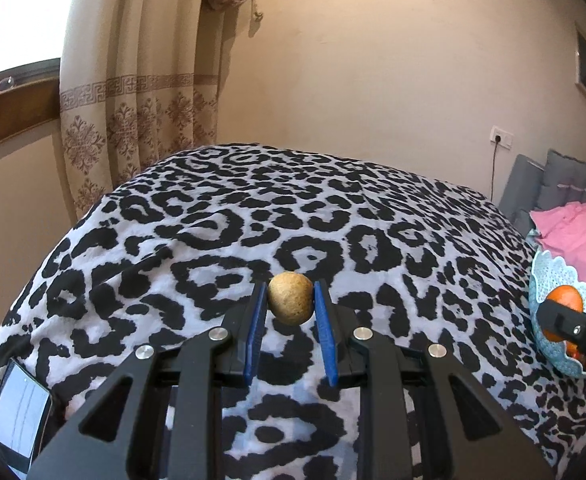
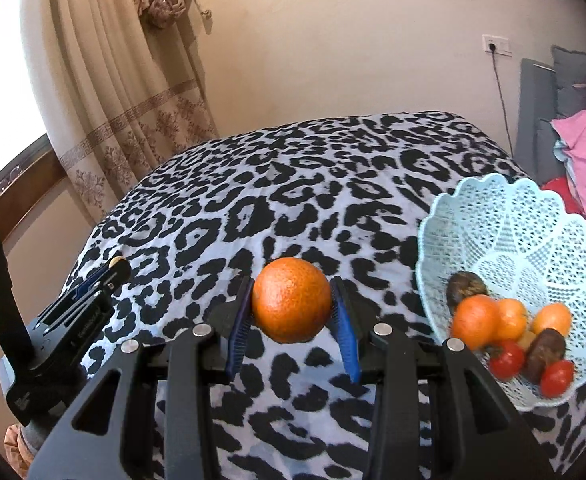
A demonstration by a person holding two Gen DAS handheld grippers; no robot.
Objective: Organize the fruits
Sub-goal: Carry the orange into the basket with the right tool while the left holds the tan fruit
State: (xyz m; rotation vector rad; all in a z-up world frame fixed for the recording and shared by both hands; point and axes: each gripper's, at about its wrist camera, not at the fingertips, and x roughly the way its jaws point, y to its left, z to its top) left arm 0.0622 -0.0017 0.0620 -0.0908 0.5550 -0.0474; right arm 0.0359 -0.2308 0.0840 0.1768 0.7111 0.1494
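1. Left tongs [image 1: 291, 300]: clamped on a small round tan fruit [image 1: 291, 298], held above the leopard-print bed [image 1: 213, 220].
2. Right tongs [image 2: 291, 304]: clamped on an orange [image 2: 291, 300], held above the bed, left of the basket.
3. Pale blue lattice basket [image 2: 513, 216]: sits on the bed's right side, containing oranges, red tomatoes [image 2: 507, 359] and dark brown fruits [image 2: 545, 354].
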